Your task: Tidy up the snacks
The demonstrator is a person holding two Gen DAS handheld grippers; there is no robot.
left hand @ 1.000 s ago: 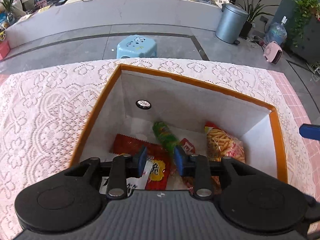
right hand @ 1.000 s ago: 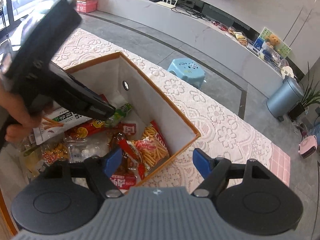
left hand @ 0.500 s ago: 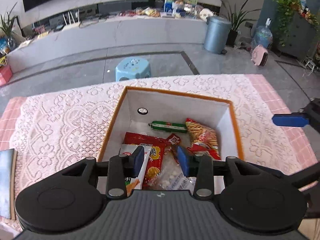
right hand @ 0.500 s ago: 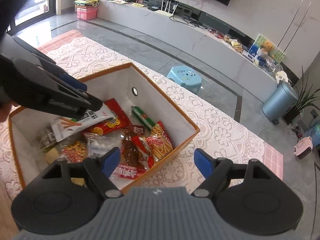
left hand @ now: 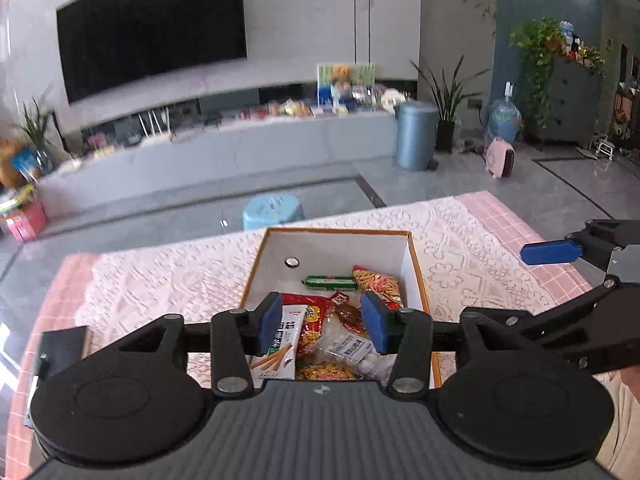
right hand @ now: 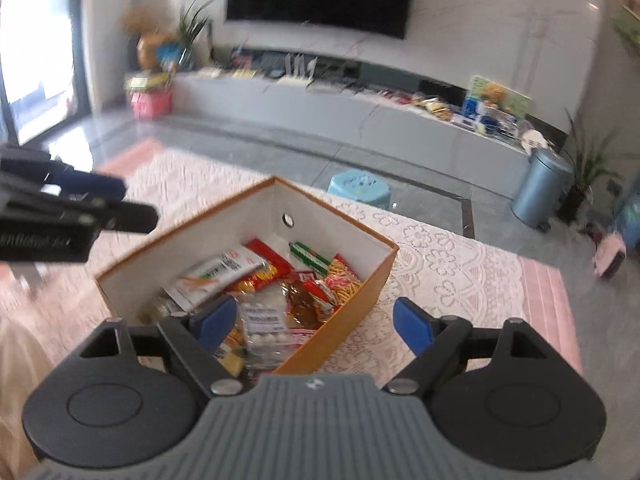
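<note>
I pull both grippers up and back from the orange-rimmed box, which a second ago filled the left wrist view and now sits small on the lace-covered counter. The left gripper has just been opening: its blue pads, nearly together a second ago over the packets, now stand apart with nothing clamped between them. The right gripper has also just been opening a little further, and its pads are spread wide and empty.

The green sausage stick that lay half upright under the left gripper a second ago now lies flat along the box's far wall, just beside the bag of orange sticks. I read that as a drop completed: the snack is in the box and both grippers are free for whatever comes next, though no loose snack shows on the counter outside the box.

Relative to the box, the left gripper hangs above and behind its near wall, pads framing the white biscuit-stick packet and the clear bag of white candies well below. The right gripper sits over the box's near right corner, one pad above the contents, the other above the lace outside.
</note>
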